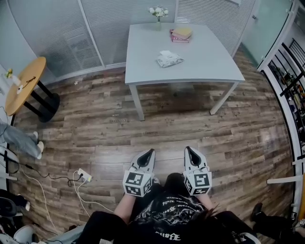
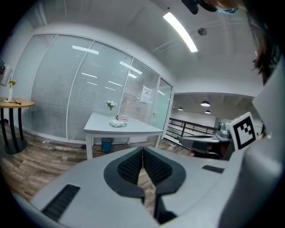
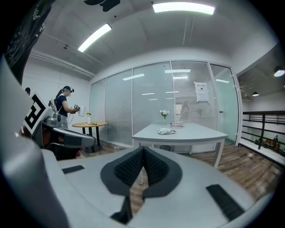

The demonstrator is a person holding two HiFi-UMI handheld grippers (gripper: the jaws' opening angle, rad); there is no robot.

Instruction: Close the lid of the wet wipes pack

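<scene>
The wet wipes pack (image 1: 169,59) lies on the white table (image 1: 143,57) far ahead of me; it also shows small in the left gripper view as a pale pack (image 2: 118,124) and in the right gripper view (image 3: 166,131). From here I cannot make out how its lid stands. My left gripper (image 1: 149,153) and right gripper (image 1: 189,150) are held close to my body over the wooden floor, far short of the table. Both are shut with nothing between the jaws, as the left gripper (image 2: 142,150) and right gripper (image 3: 143,150) views show.
A pink and yellow stack of books (image 1: 180,34) and a vase of white flowers (image 1: 158,13) sit at the table's far side. A round wooden side table (image 1: 25,85) stands left. A power strip with cables (image 1: 84,177) lies on the floor. A black railing (image 1: 291,81) runs right.
</scene>
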